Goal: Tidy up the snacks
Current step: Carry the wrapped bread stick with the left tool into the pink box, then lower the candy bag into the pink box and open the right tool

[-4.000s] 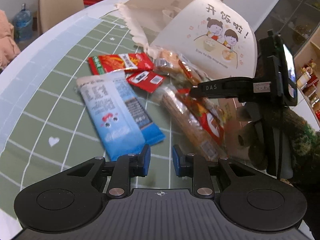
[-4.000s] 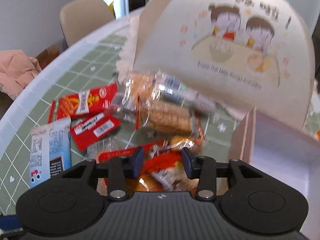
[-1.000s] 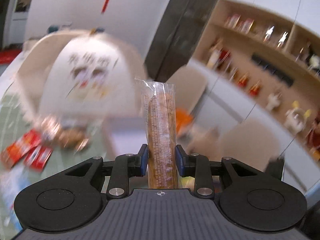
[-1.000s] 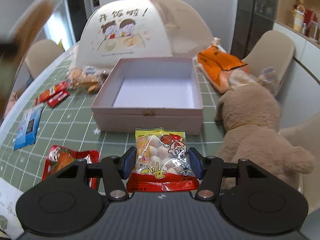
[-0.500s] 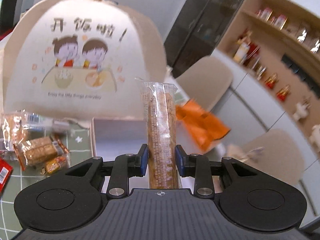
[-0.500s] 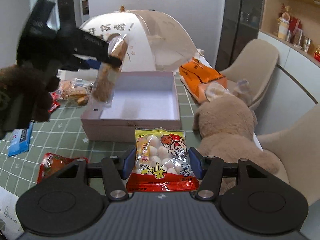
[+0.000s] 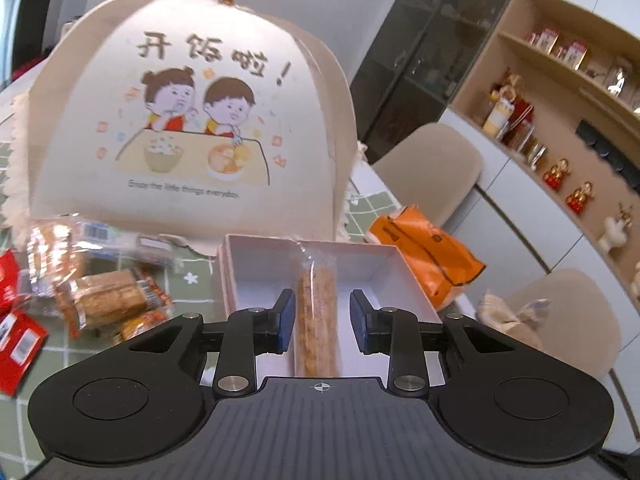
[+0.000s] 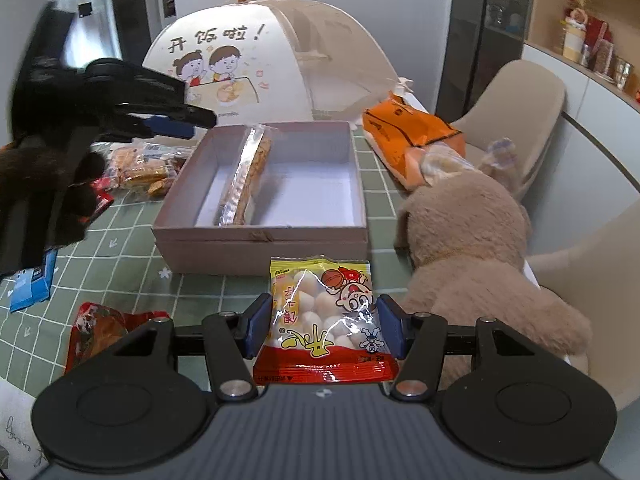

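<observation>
Left gripper (image 7: 322,320), jaws released, hovers over the biscuit pack (image 8: 244,178) leaning in the box (image 8: 260,246), while right gripper (image 8: 324,330) grasps a candy bag (image 8: 324,320).

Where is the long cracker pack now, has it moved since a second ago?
Yes. The long cracker pack has dropped from the left tool into the pink box, lying against its left wall.

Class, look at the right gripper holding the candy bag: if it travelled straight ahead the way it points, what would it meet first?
Most likely the near wall of the open box, directly beyond the candy bag in the right gripper; depth is uncertain.
</observation>
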### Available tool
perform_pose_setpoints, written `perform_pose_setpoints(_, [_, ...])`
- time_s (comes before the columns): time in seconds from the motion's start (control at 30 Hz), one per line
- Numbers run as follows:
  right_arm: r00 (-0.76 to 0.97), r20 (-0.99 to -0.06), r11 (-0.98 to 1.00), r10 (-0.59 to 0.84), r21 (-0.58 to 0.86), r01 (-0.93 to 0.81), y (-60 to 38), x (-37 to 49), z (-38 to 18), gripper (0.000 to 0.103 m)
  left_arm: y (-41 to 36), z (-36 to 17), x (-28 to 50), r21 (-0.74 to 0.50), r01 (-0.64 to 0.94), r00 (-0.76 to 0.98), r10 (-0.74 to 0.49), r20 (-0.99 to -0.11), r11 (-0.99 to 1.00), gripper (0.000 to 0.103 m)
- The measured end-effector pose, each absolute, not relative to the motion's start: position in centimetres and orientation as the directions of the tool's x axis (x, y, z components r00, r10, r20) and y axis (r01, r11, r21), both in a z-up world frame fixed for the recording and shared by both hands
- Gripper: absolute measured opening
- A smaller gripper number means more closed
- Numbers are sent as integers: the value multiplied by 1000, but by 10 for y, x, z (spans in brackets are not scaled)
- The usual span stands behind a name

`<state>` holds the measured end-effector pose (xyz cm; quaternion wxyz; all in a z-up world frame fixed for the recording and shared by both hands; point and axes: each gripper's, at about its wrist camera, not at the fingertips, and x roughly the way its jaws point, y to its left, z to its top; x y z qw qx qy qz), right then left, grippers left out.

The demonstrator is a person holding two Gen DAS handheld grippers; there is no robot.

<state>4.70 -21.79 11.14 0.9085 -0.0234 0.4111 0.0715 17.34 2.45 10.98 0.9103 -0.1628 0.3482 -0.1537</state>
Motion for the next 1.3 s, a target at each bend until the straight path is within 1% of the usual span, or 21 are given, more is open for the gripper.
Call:
perform_pose_setpoints(0.17, [705, -699, 985, 123, -1, -173, -207, 74, 126, 56, 50, 105, 131, -467, 114, 690, -408, -598, 877, 33])
perform_pose_setpoints(0.3, [749, -653, 990, 115, 11, -142, -202, 115, 135, 56, 62, 85, 104, -495, 45, 655, -400, -641, 867, 33])
perform_pose_setpoints(0.33, [761, -635, 990, 134, 44, -137, -203, 126, 137, 58, 64, 80, 99, -498, 33, 646, -399, -651, 866, 33])
perform_pose_setpoints(0.37, [768, -623, 988, 147, 63, -138, -203, 134, 137, 65, 66, 76, 95, -499, 24, 637, -398, -660, 866, 33])
perform_pose_setpoints(0.4, [768, -624, 989, 145, 61, -137, -201, 144, 136, 69, 68, 72, 91, -498, 17, 628, -397, -669, 867, 33])
perform_pose_setpoints(0.43, [766, -628, 989, 138, 47, -139, -197, 151, 134, 70, 70, 70, 87, -494, 12, 620, -394, -678, 869, 33])
perform_pose_setpoints(0.53, [759, -640, 987, 120, -6, -162, -184, 164, 127, 70, 78, 66, 76, -483, -1, 606, -383, -697, 876, 33])
perform_pose_setpoints(0.6, [741, -654, 981, 154, 13, -192, -175, 170, 122, 70, 84, 63, 70, -480, -19, 601, -374, -707, 877, 33])
perform_pose_setpoints(0.63, [727, -663, 977, 180, 36, -209, -170, 175, 120, 69, 87, 61, 67, -481, -29, 599, -370, -710, 876, 33])
perform_pose_setpoints(0.7, [698, -685, 972, 208, 66, -226, -159, 186, 112, 60, 92, 58, 62, -481, -45, 596, -363, -716, 875, 33])
perform_pose_setpoints(0.73, [687, -699, 973, 201, 59, -225, -151, 194, 106, 53, 92, 57, 61, -479, -49, 592, -361, -720, 876, 33])
perform_pose_setpoints(0.8, [671, -719, 973, 179, 27, -231, -136, 207, 94, 47, 92, 55, 58, -471, -39, 577, -365, -731, 881, 33])
perform_pose_setpoints(0.83, [659, -734, 972, 167, 10, -235, -129, 214, 86, 38, 92, 55, 56, -467, -26, 567, -372, -735, 884, 33])
perform_pose_setpoints(0.87, [641, -754, 973, 143, -11, -230, -124, 220, 78, 32, 93, 56, 54, -463, -13, 559, -377, -738, 886, 33])
perform_pose_setpoints(0.97, [609, -788, 986, 90, -15, -165, -131, 230, 65, 32, 102, 62, 45, -446, -5, 564, -366, -740, 895, 33])
perform_pose_setpoints(1.07, [557, -830, 995, 41, -19, -102, -146, 234, 55, 32, 123, 60, 39, -443, -62, 578, -330, -746, 894, 33])
perform_pose_setpoints(1.1, [529, -848, 997, 44, 2, -81, -153, 235, 50, 32, 129, 58, 39, -446, -80, 581, -322, -748, 891, 33])
perform_pose_setpoints(1.17, [518, -850, 996, 91, 68, -63, -165, 231, 51, 32, 141, 54, 39, -451, -112, 590, -306, -747, 885, 33])
perform_pose_setpoints(1.23, [536, -833, 990, 140, 125, -64, -172, 223, 58, 32, 151, 54, 40, -453, -137, 612, -284, -738, 881, 33])
perform_pose_setpoints(1.3, [578, -799, 986, 167, 141, -90, -171, 211, 72, 36, 161, 59, 44, -455, -159, 645, -257, -720, 876, 33])
